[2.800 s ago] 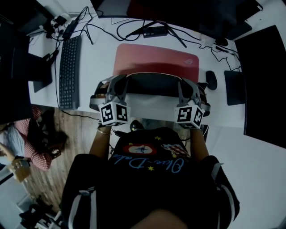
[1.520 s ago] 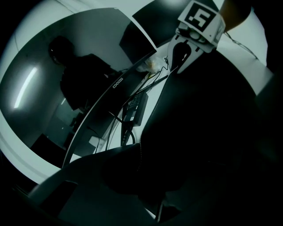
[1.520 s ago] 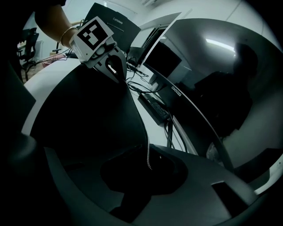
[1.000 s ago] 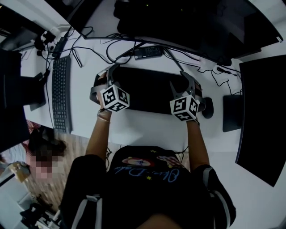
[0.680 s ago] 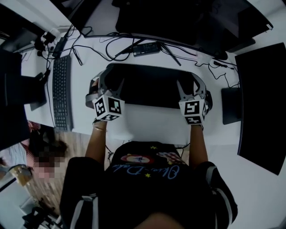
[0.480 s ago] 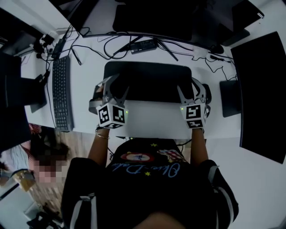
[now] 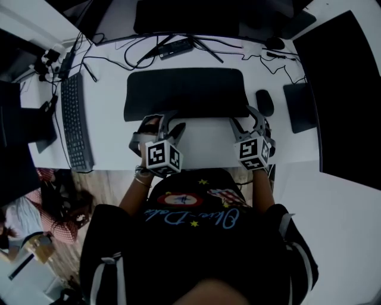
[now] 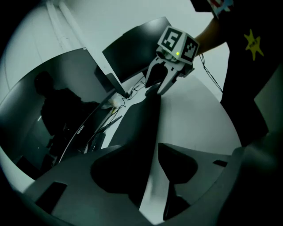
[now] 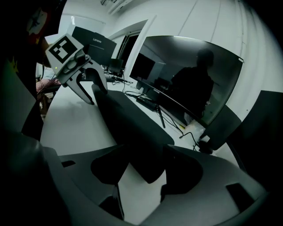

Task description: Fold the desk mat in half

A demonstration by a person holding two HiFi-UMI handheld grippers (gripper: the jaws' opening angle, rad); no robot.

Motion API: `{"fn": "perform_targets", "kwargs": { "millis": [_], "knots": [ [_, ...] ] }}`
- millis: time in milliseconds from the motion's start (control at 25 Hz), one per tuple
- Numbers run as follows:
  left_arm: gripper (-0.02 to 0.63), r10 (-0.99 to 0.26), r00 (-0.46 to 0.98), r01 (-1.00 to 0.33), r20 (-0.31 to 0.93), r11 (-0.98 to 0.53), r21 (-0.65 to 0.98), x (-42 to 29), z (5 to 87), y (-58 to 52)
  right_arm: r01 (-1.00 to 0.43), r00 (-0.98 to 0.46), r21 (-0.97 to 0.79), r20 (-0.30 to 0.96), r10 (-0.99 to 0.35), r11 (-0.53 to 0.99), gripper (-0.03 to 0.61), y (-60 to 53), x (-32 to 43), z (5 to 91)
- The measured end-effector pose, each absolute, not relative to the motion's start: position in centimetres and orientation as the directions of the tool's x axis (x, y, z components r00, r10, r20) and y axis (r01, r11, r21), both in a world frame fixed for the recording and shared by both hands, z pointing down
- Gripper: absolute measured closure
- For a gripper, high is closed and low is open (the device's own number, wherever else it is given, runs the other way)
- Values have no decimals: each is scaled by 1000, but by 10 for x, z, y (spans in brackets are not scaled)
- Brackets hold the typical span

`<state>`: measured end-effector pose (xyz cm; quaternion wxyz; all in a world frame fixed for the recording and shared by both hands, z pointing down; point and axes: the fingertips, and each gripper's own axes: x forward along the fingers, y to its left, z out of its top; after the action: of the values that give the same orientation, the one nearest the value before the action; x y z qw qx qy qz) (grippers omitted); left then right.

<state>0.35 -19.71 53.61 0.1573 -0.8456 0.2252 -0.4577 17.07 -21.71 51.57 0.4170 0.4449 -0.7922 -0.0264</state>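
Desk mat point(image 7: 186, 94) is lying folded in half, black side up, on desk point(image 7: 113, 137); fold is looking done. L gripper point(image 7: 171, 122) jaws are closing w/ mat edge between, not pinched. R gripper point(image 7: 246, 117) is standing released at mat corner. Remaining, probably: only pulling both away.

Head view overhead; gripper views low, close (desk mat point(image 7: 186, 93) shared)

Mat point(image 7: 186, 92) is lying mid-desk point(image 7: 113, 140), keyboard point(image 7: 74, 122) sitting off to its left, mouse point(image 7: 264, 102) just right, monitor point(image 7: 190, 15) standing behind.
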Motion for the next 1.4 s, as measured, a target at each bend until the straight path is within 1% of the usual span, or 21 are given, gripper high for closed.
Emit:
{"fn": "perform_targets", "kwargs": {
  "millis": [160, 320, 440, 600, 760, 920, 1040, 1120, 1160, 1200, 1280, 1320, 1400],
  "knots": [
    [417, -489, 426, -194, 761, -871, -450, 6, 555, -192, -655, -232, 420, 680, -695, 629, 373, -205, 182, 531],
    [417, -458, 416, -226, 786, -889, -399, 8, 565, -192, -613, -212, 432, 717, -664, 662, 373, -205, 190, 545],
    [417, -404, 409, -242, 818, -913, -329, 10, 573, -189, -571, -203, 455, 729, -654, 684, 373, -208, 193, 551],
    [419, -337, 384, -241, 859, -935, -259, 10, 582, -187, -480, -208, 486, 746, -633, 730, 373, -211, 192, 555],
    [423, -319, 393, -251, 862, -939, -233, 9, 584, -186, -332, -198, 559, 746, -636, 760, 373, -208, 192, 555],
    [439, -288, 402, -257, 869, -946, -195, 9, 585, -185, -283, -229, 545, 760, -608, 789, 364, -214, 190, 560],
    [440, -266, 402, -255, 876, -952, -172, 10, 586, -187, -186, -219, 533, 796, -564, 825, 359, -218, 189, 569],
    [441, -260, 403, -257, 877, -952, -165, 8, 586, -188, -122, -215, 526, 814, -540, 841, 370, -219, 186, 573],
    [440, -258, 405, -259, 877, -952, -160, 8, 586, -187, -105, -221, 523, 817, -533, 846, 390, -217, 185, 572],
    [440, -256, 408, -263, 876, -952, -156, 8, 585, -187, -104, -233, 521, 815, -530, 847, 418, -216, 184, 570],
    [446, -256, 415, -271, 873, -951, -150, 9, 585, -185, -129, -261, 521, 803, -536, 844, 495, -212, 183, 565],
    [451, -257, 419, -275, 871, -950, -148, 9, 585, -185, -137, -269, 528, 794, -545, 838, 520, -212, 182, 562],
    [454, -257, 424, -279, 868, -949, -145, 9, 585, -185, -137, -273, 553, 776, -568, 822, 532, -213, 181, 555]
  ]
}}
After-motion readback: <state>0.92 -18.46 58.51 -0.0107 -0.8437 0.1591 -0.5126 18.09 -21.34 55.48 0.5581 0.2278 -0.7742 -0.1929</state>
